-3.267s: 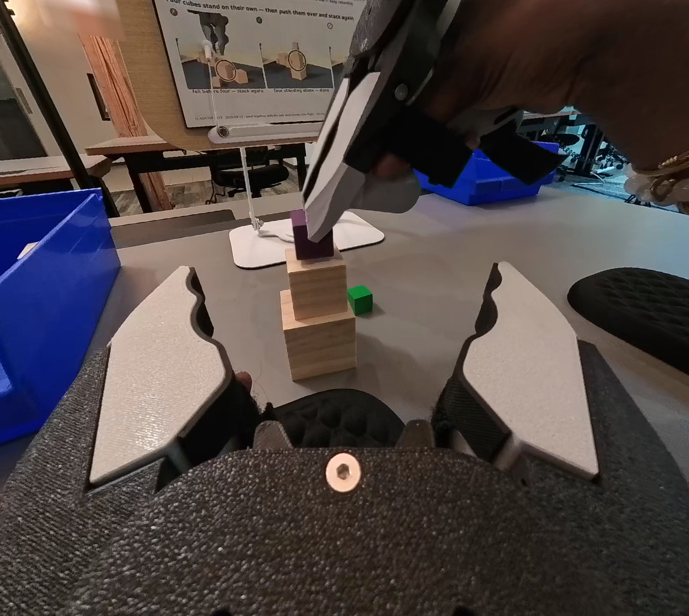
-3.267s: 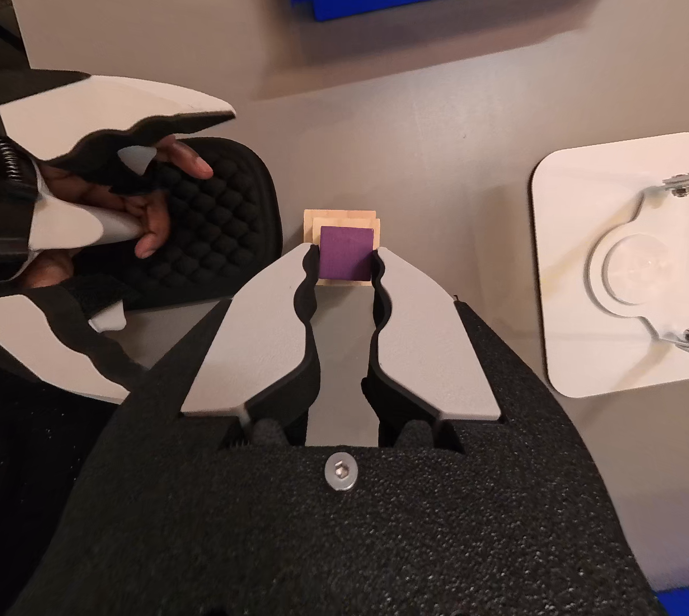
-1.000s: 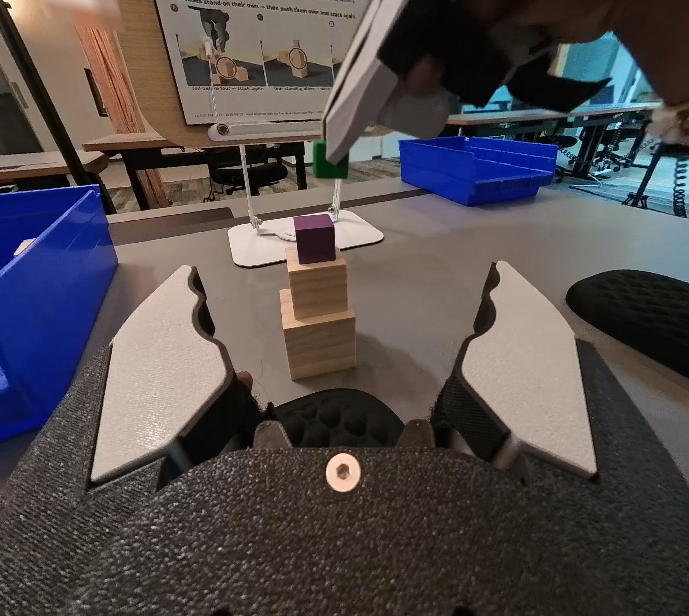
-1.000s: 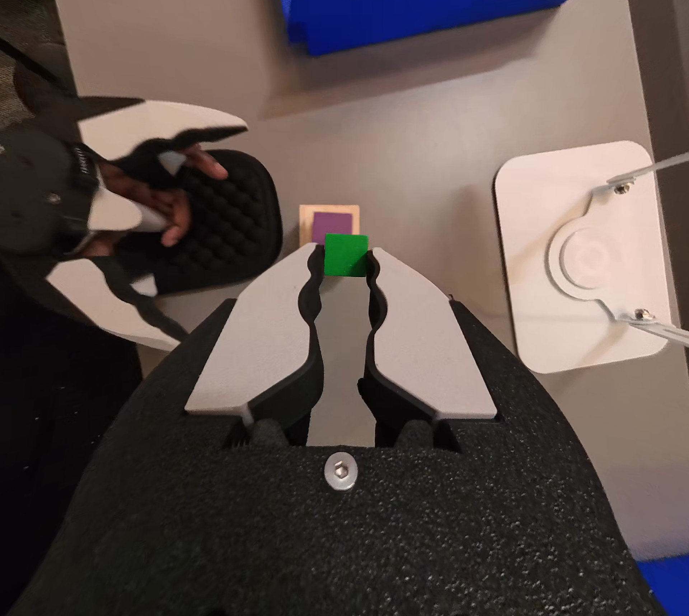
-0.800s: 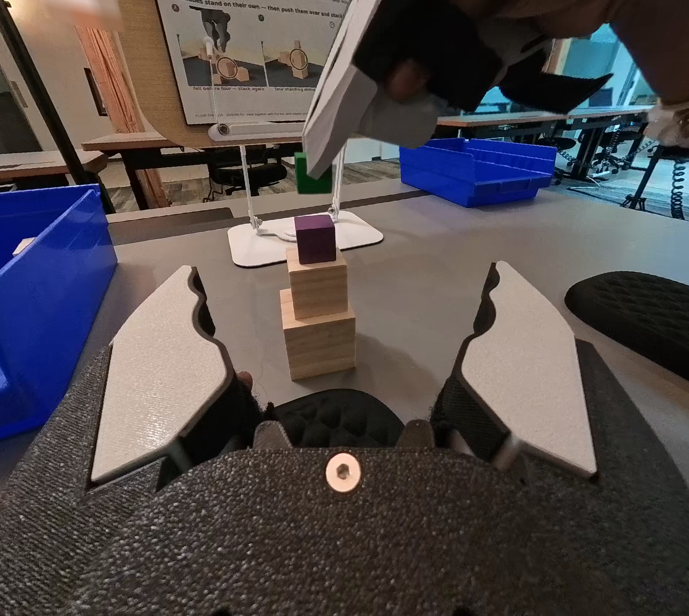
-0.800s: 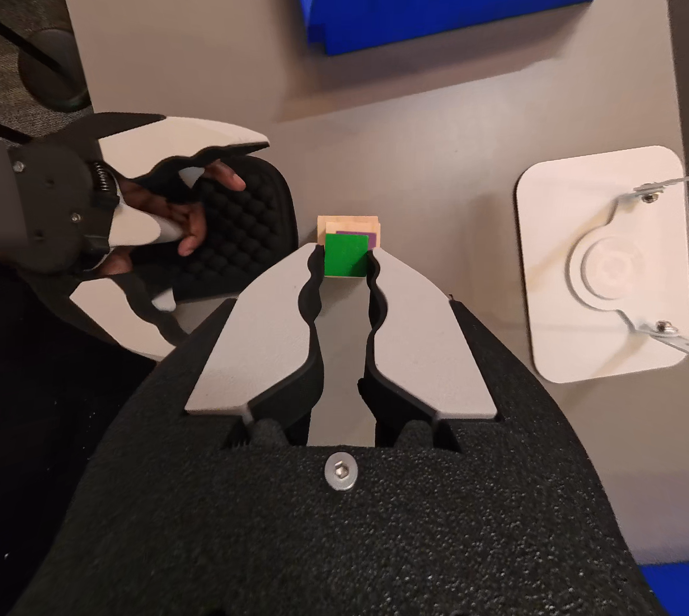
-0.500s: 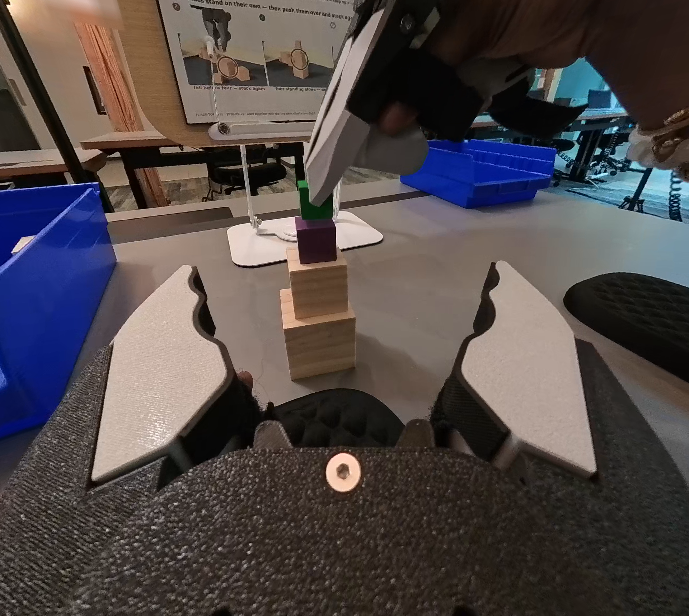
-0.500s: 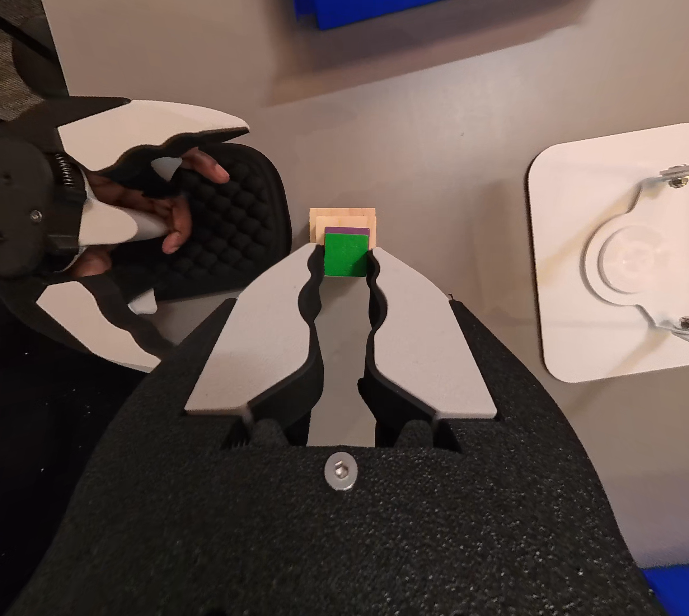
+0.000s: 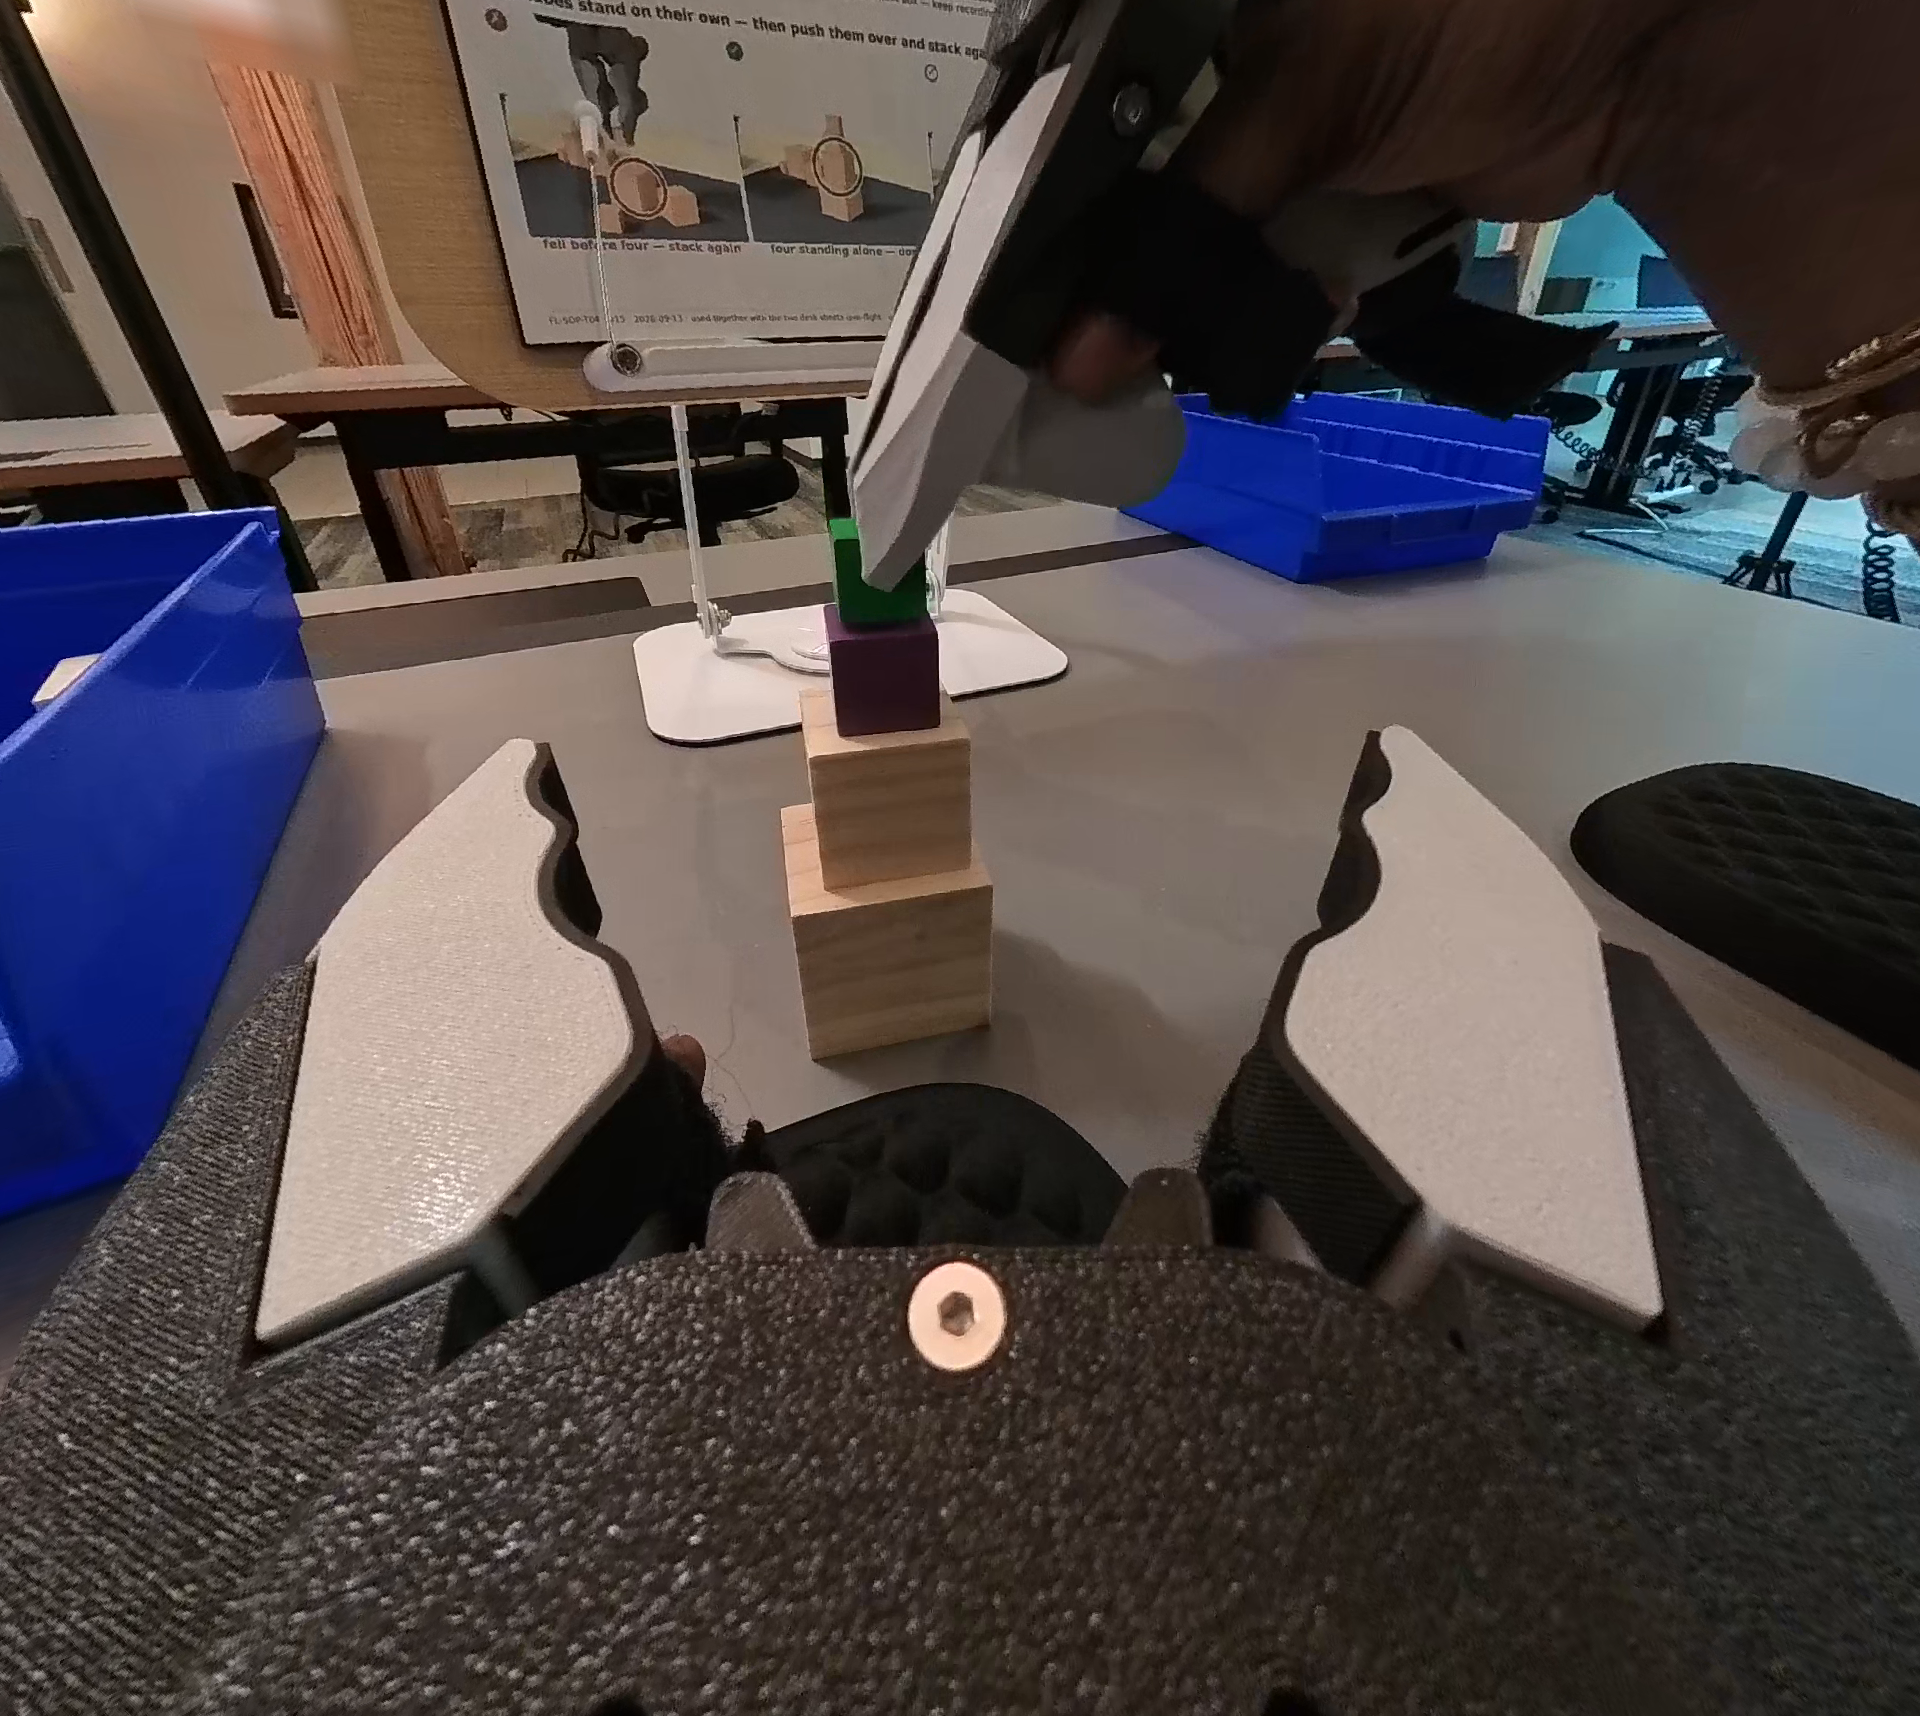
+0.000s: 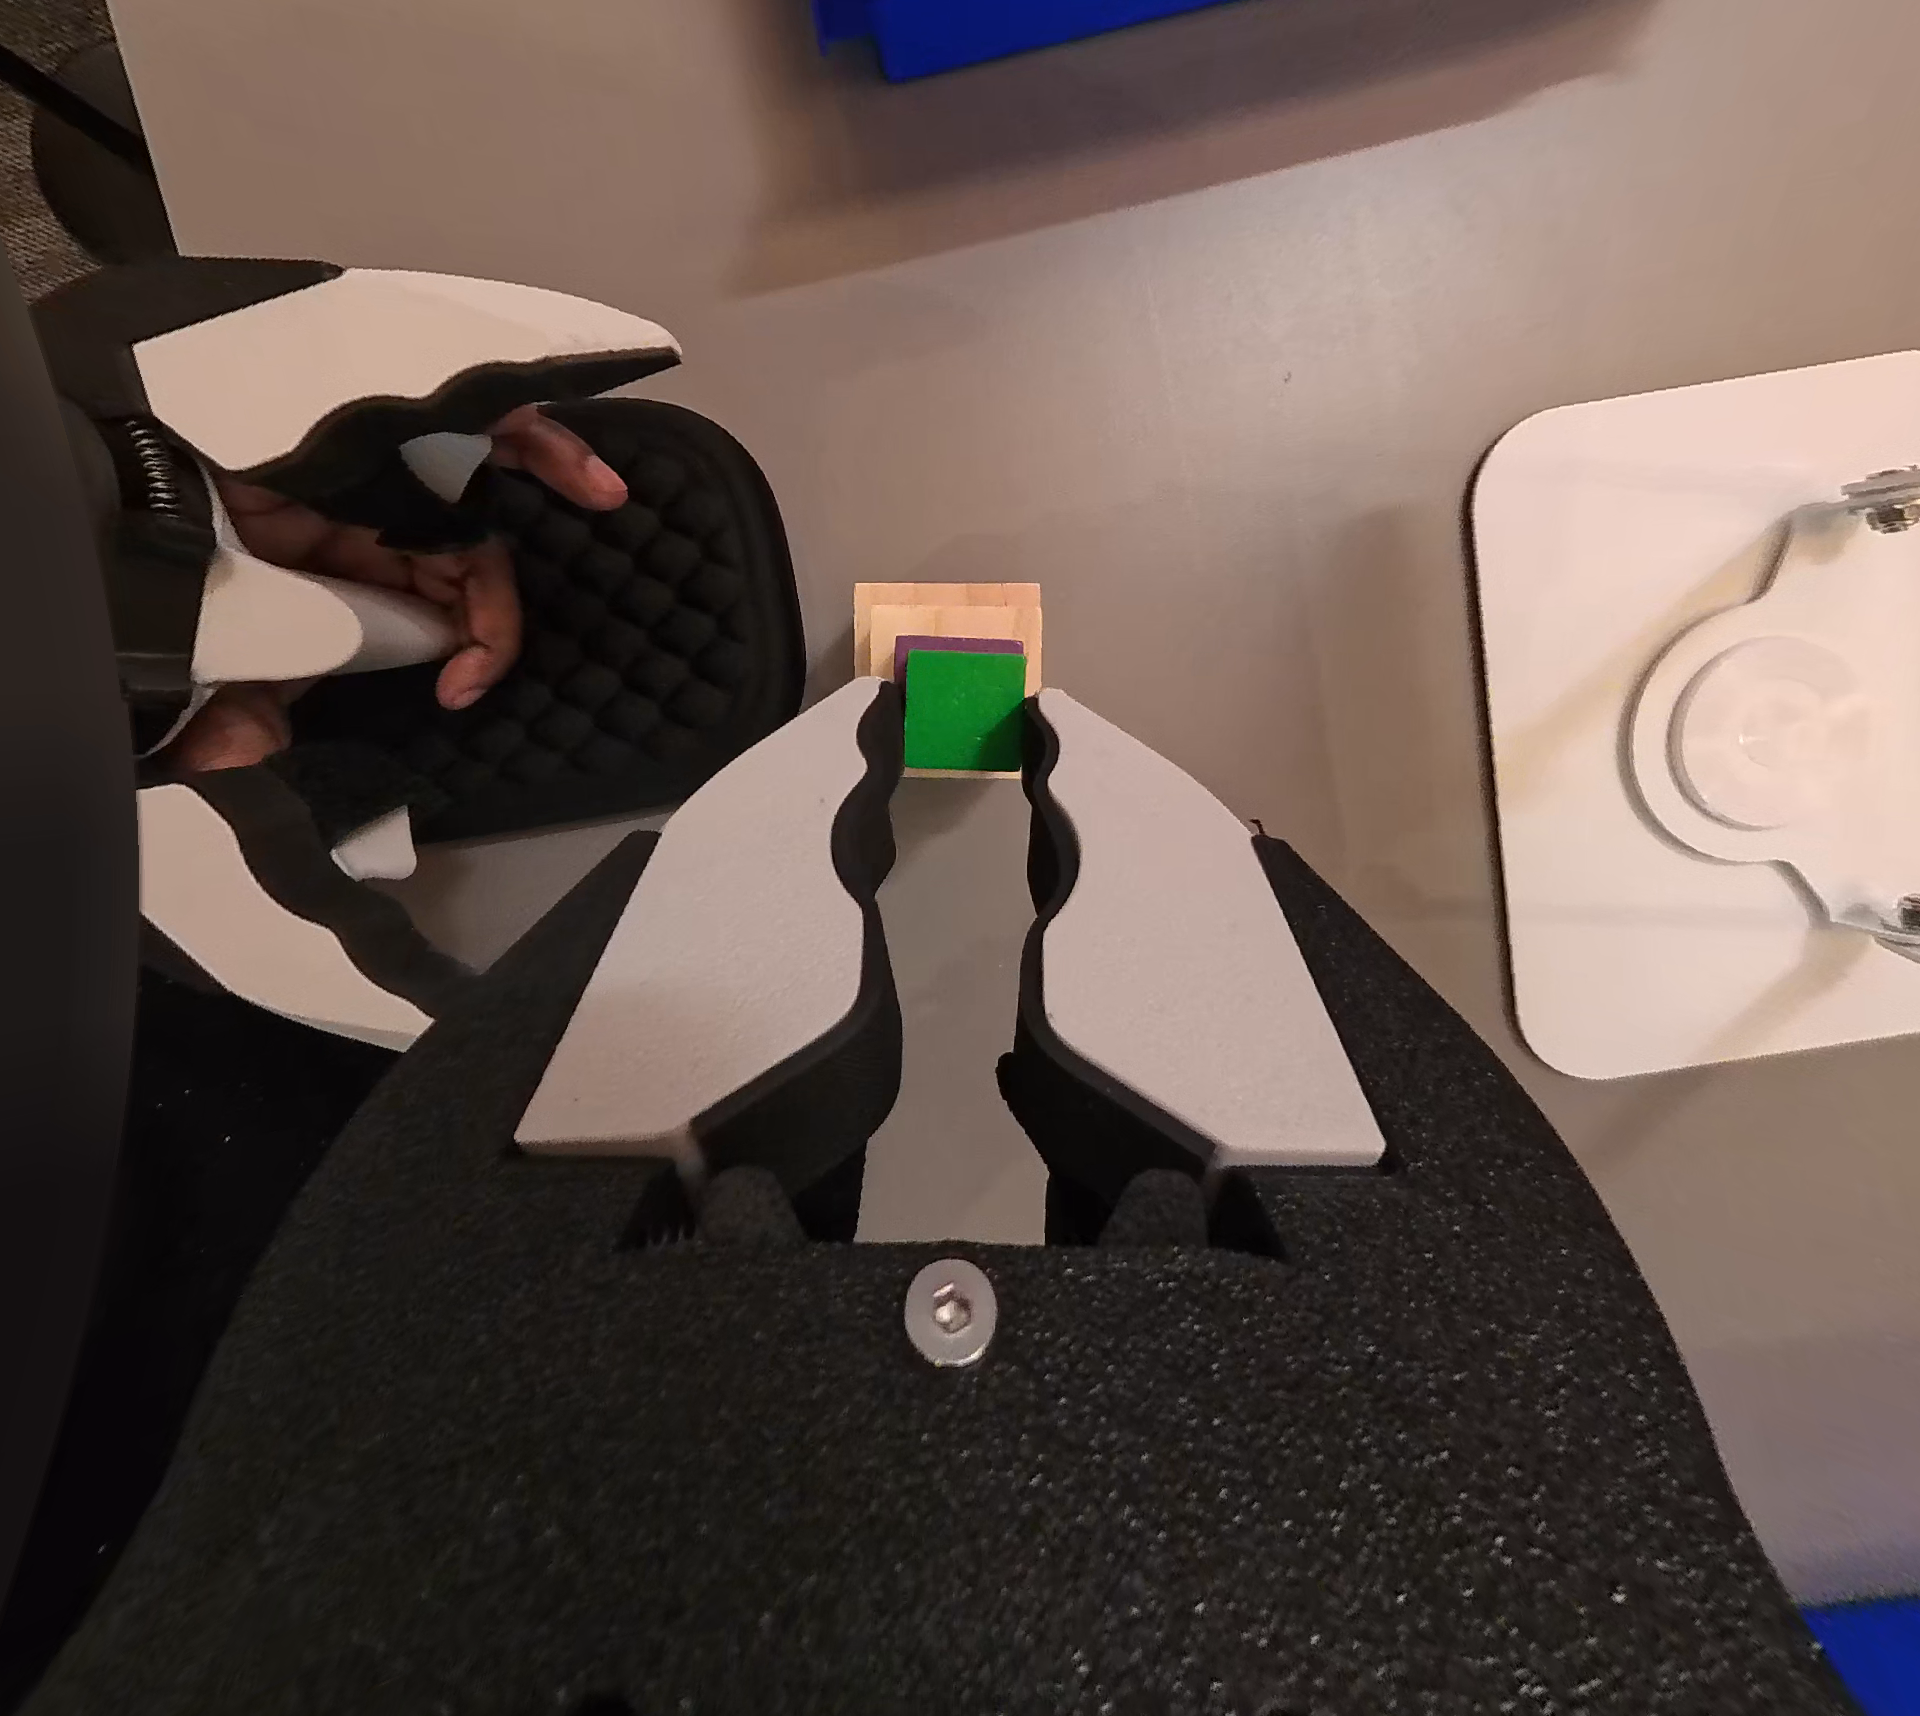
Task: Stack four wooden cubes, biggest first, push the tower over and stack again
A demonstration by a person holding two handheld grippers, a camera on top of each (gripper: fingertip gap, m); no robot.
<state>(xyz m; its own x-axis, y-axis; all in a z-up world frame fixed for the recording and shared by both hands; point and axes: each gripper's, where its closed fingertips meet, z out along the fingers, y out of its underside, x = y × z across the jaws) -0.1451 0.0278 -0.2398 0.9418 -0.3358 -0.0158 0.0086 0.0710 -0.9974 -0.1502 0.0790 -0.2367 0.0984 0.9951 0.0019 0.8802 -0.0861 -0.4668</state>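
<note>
A stack stands on the grey table (image 9: 1195, 783): a large wooden cube (image 9: 888, 960), a smaller wooden cube (image 9: 888, 799) on it, and a purple cube (image 9: 883, 674) on top. My right gripper (image 10: 954, 710) points straight down and is shut on a small green cube (image 10: 961, 710), whose underside rests on the purple cube (image 10: 956, 645). In the left wrist view the green cube (image 9: 868, 591) sits under the right gripper's fingertip (image 9: 914, 503). My left gripper (image 9: 956, 845) is wide open and empty, low on the table in front of the stack.
A blue bin (image 9: 135, 793) stands at the left, another blue bin (image 9: 1351, 482) at the back right. A white stand base (image 9: 727, 679) lies behind the stack. Black quilted pads (image 9: 1766, 887) lie at the right and under the left gripper (image 10: 644, 606). Tip to tip, the grippers are about 7 cm apart.
My right gripper came down with the green cube from above the stack until it met the purple cube. The left gripper stayed still and open.
</note>
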